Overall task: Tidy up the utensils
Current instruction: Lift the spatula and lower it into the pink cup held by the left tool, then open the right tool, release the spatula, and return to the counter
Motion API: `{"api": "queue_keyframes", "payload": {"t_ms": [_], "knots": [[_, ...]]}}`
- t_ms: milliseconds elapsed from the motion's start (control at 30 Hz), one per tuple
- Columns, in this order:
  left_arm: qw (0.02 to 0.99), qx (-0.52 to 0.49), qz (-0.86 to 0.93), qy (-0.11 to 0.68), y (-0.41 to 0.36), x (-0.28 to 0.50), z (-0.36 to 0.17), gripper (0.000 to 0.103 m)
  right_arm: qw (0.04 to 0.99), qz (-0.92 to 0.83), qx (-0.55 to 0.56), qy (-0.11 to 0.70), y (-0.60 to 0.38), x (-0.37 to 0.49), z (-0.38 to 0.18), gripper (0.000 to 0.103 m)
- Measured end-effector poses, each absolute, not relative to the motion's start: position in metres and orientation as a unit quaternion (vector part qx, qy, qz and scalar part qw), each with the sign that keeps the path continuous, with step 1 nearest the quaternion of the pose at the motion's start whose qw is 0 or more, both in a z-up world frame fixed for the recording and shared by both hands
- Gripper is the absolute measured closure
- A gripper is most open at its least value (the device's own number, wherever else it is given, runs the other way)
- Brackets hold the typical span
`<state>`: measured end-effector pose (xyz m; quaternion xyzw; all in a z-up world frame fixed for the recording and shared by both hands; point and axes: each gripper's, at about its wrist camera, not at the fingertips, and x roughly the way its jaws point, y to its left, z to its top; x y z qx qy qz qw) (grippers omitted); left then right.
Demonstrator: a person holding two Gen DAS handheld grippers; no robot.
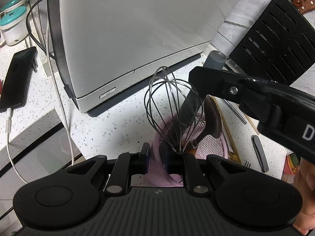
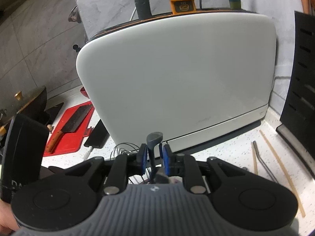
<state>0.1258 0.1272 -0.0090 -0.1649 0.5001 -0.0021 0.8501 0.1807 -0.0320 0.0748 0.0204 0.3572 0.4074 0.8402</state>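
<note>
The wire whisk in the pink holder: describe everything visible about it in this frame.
The whisk is a balloon type of thin, shiny metal wire loops. It stands head-up in the pink mesh holder, tilted slightly, its loops gathering into a neck at the holder's rim; the handle is hidden inside. A dark spoon and a grey-handled utensil share the holder and crowd its loops. The left gripper straddles the holder's near wall below it. The right wrist view shows only loop tops.

A white speckled counter carries a large pale grey appliance with a power button low on its side. Behind it rises a grey marbled tile wall (light falls evenly, with soft glare on the appliance's side).
</note>
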Motion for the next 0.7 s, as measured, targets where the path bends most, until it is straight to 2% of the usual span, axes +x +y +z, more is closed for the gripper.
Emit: {"api": "queue_keyframes", "payload": {"t_ms": [100, 233, 333, 700], "knots": [[0.85, -0.165, -0.002, 0.5, 0.127, 0.126, -0.009, 0.087, 0.838, 0.411, 0.023, 0.357, -0.035, 0.179, 0.077, 0.072], [0.85, -0.165, -0.002, 0.5, 0.127, 0.126, -0.009, 0.087, 0.839, 0.412, 0.025, 0.354, -0.042, 0.175, 0.081, 0.067], [0.85, -0.165, -0.001, 0.5, 0.127, 0.126, -0.009, 0.087, 0.84, 0.412, 0.027, 0.352, -0.049, 0.174, 0.085, 0.064], [0.85, -0.164, 0.001, 0.5, 0.126, 0.126, -0.009, 0.087, 0.851, 0.396, 0.04, 0.343, -0.087, 0.176, 0.093, 0.064]]}}
